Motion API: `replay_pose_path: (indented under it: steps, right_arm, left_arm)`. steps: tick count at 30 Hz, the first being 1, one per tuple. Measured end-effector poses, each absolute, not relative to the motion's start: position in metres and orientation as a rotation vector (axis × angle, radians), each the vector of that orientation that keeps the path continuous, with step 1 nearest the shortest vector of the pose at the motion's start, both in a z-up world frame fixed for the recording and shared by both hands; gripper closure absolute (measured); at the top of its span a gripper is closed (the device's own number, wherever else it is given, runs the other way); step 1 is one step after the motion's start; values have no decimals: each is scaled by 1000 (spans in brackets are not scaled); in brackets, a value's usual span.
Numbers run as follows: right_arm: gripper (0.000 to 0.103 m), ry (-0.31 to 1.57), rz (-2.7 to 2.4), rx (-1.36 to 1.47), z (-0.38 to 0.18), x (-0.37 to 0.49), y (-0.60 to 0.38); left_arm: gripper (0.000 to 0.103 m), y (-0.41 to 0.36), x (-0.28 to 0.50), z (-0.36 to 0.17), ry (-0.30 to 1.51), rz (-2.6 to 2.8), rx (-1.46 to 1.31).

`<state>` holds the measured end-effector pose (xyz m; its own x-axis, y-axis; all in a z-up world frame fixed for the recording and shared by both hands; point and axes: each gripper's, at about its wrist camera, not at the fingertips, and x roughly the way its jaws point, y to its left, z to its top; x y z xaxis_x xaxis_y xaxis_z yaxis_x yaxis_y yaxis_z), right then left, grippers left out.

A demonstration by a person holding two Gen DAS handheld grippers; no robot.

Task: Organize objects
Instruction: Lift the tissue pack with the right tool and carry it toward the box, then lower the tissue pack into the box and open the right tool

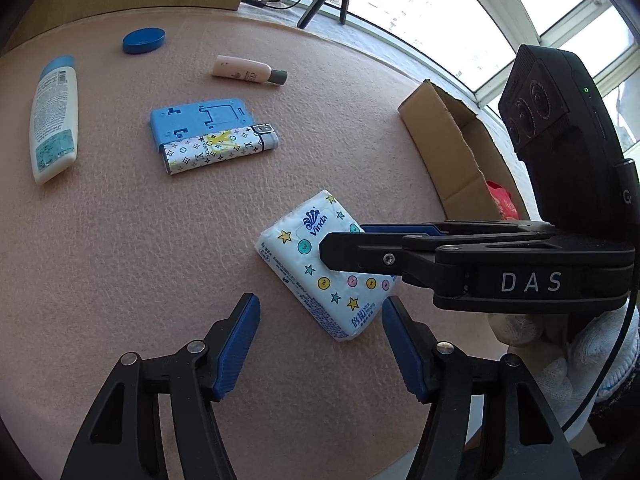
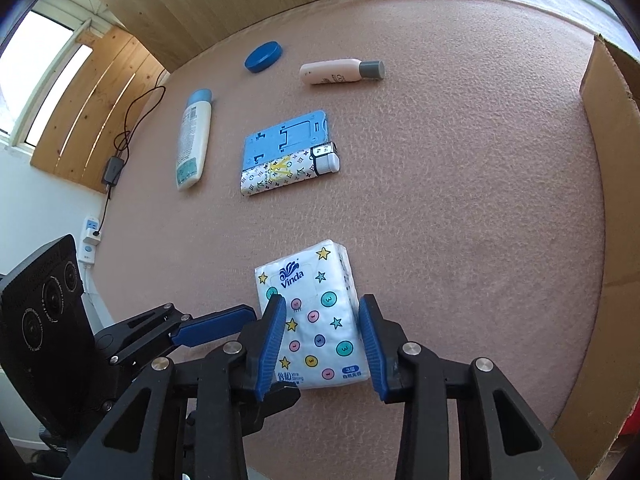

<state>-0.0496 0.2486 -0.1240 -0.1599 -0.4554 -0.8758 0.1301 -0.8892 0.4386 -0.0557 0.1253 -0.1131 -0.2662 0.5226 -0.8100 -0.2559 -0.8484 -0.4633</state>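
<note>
Lowest, right gripper (image 2: 323, 344) straddles tissue pack (image 2: 316, 316) at frame bottom, jaws parted, contact unclear; left gripper (image 1: 320, 344) wide, empty; beyond, lighter (image 2: 290, 174), blue stand (image 2: 286, 138), bottle (image 2: 194, 138), tube (image 2: 340, 72), cap (image 2: 263, 57); box (image 2: 608, 216) at right.

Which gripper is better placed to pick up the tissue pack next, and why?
The right gripper: its open fingers already straddle the tissue pack. The left gripper is open too, but the pack lies off to its right.
</note>
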Motion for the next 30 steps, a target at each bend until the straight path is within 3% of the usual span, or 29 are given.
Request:
replay_pose_path:
  steps: [5,19,30]
  right_arm:
    - [71,-434,-2092,1731,-128,-44,248]
    - [72,-569,-2225,1595,-92,-33,283]
    - [72,-614,-2438,1444,-30,-37,368]
  left_arm:
    - [52,130,-57,-118,-323,2097,-1526]
    - [52,152,-63,-74,-206,2140,-1443]
    - [52,246,-102,-11,-113,2133,-1236]
